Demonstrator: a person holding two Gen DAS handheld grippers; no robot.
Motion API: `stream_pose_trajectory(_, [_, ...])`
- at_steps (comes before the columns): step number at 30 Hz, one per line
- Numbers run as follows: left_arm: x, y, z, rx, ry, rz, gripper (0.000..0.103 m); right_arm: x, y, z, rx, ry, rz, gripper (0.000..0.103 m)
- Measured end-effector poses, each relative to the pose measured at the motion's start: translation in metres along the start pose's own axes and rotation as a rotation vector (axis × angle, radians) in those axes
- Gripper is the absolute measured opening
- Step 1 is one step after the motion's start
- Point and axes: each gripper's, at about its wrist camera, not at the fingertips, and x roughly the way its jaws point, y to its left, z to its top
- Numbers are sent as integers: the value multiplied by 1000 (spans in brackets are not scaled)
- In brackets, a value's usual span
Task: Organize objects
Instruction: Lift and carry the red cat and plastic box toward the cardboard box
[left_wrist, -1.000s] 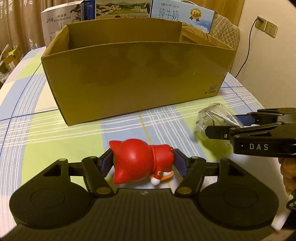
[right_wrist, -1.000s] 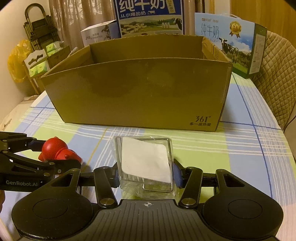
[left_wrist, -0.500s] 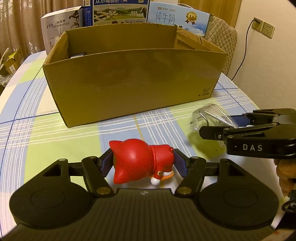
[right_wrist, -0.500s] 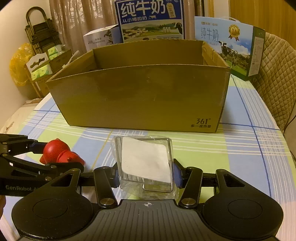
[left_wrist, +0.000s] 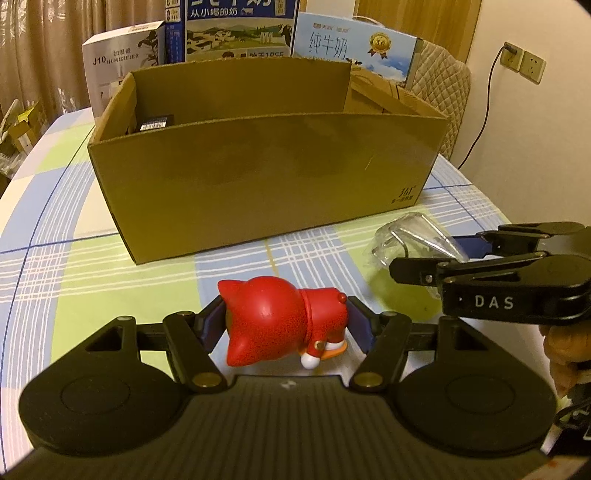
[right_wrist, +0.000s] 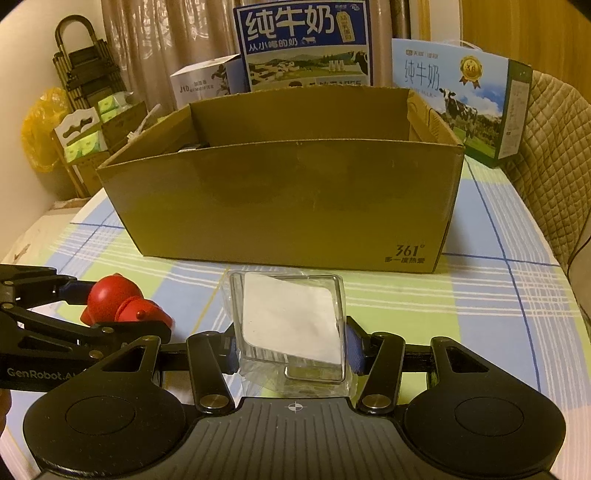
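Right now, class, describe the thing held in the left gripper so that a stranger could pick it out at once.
Find the big open cardboard box on the checked tablecloth. In front of it, the left gripper is shut on a small red cat figurine, lying sideways. Unlike the clear plastic packet held in the right gripper beside it, it is solid, glossy red, with pointed ears.

A home, most likely a dining or living room. Straight ahead of the grippers an open cardboard box (right_wrist: 288, 199) sits on a checked tablecloth (right_wrist: 498, 295). Behind it stand milk cartons (right_wrist: 303, 44) and a humidifier box (left_wrist: 122, 66) (household shopping). Curtains (right_wrist: 159, 37) hang beyond, a quilted chair (right_wrist: 554, 155) stands at right, and a wall socket (left_wrist: 522, 66) holds a plugged cord.
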Motion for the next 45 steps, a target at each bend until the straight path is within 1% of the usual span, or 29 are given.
stream_pose_trajectory(9, [-17, -4, 12, 11, -34, -7, 64, -19, -1, 12, -9, -25, -10, 50])
stream_pose_trajectory(14, [-31, -5, 29, 0, -75, -2, 64, -33, -7, 23, 22, -40, -8, 50])
stream_pose_trajectory(18, [-44, -4, 44, 15, -96, 5, 64, -49, -9, 37, 3, -57, -12, 50])
stream_pose_trajectory(24, [-61, 6, 65, 30, -98, 24, 64, -71, -12, 65, -32, -88, -24, 50])
stream_pose_trajectory(31, [-83, 12, 87, 45, -106, 42, 64, -86, -10, 87, -37, -90, -8, 50])
stream_pose_trajectory(38, [-97, 12, 98, 53, -109, 39, 64, -98, -8, 102, -52, -94, -4, 50])
stream_pose_trajectory(45, [-102, 10, 105, 52, -106, 33, 64, -107, -11, 116, -52, -97, 2, 50])
